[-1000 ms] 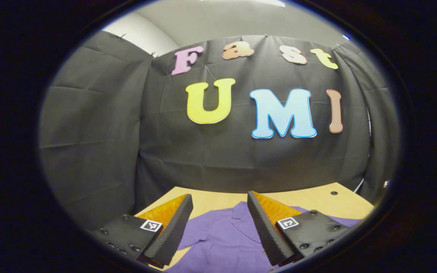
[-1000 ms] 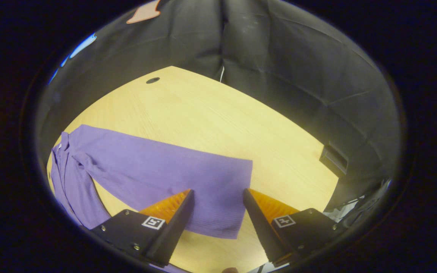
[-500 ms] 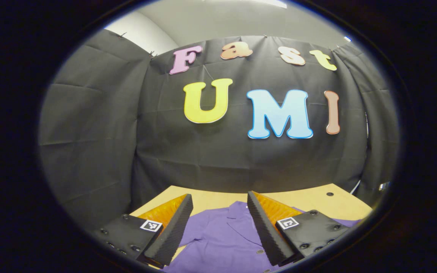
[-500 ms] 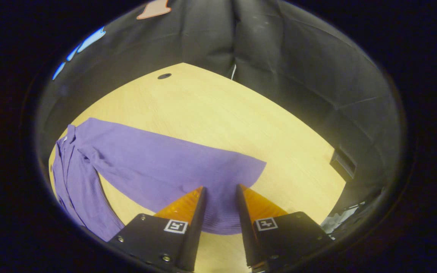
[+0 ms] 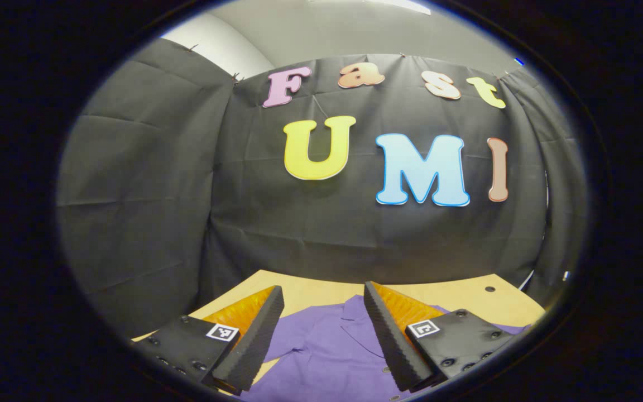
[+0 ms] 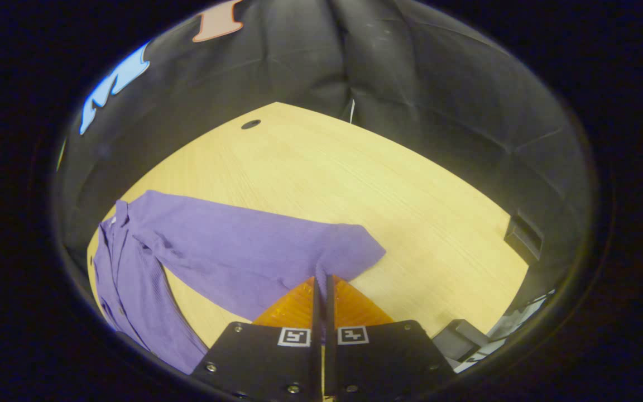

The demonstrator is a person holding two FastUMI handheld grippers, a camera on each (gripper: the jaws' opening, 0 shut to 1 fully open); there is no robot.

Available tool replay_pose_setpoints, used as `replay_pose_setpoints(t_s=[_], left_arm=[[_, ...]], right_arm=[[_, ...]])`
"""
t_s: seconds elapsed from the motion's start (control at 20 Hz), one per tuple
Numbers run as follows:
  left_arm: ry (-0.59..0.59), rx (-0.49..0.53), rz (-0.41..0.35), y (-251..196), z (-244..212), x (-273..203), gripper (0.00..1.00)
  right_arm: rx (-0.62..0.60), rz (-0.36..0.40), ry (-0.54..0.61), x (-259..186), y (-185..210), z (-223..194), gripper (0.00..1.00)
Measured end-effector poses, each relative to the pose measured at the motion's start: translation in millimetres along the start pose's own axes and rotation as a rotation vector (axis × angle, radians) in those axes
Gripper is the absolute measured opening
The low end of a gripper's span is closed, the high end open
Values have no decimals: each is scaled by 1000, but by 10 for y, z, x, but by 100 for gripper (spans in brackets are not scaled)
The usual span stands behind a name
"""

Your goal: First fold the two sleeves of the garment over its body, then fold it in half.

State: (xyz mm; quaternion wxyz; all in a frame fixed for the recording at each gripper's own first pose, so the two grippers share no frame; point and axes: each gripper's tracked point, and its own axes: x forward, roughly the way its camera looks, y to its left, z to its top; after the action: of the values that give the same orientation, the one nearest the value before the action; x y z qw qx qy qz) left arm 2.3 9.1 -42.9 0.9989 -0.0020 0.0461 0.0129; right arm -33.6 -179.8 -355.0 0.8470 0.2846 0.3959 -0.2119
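right gripper (image 6: 321, 279), right gripper view: its two orange-backed fingers are drawn together with only a thin slit between them, pinching the cuff end of the purple sleeve (image 6: 254, 251), which puckers into a small raised fold at the fingertips. from that pinch the sleeve runs away to the gripper's left across the light wooden table (image 6: 366, 184), joining the body of the purple shirt (image 6: 132, 290), which lies flat along the left edge of the view, collar end farthest from the gripper. bare tabletop lies ahead and to the right of the fingers, with a small dark hole (image 6: 250, 124) near the far edge. left gripper (image 5: 321, 296), left gripper view: fingers spread wide apart, holding nothing, raised above the table. between and just beyond them lies the shirt's collar (image 5: 355, 318) and buttoned front, spread flat, with the black cloth wall (image 5: 132, 195) behind the table.
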Motion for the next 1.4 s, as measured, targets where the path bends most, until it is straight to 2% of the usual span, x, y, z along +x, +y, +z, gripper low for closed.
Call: replay_pose_setpoints(t_s=[0.2, 0.4, 0.55, 0.9, 1.1, 1.25, 1.4], left_arm=[[2, -3, 9, 47, -11, -7, 96], [7, -2, 7, 86, -36, 6, 96], [14, -2, 7, 153, -88, 32, 96], [28, -23, 0, 433, -224, 102, 96], [56, -59, 17, 719, -376, 183, 96], [74, -49, 19, 915, -455, 233, 96], [95, -43, -13, 1061, -530, 305, 96]], right_arm=[[34, 59, -43, -148, 78, 140, 2], [52, 160, -113, -388, 467, 468, 1], [44, 257, -172, -610, 880, 743, 1], [-32, 395, -288, -1045, 1901, 1137, 1], [16, 525, -352, -1289, 2465, 1231, 1], [19, 502, -410, -1312, 2543, 1220, 1], [-33, 472, -447, -1361, 2656, 1190, 1]])
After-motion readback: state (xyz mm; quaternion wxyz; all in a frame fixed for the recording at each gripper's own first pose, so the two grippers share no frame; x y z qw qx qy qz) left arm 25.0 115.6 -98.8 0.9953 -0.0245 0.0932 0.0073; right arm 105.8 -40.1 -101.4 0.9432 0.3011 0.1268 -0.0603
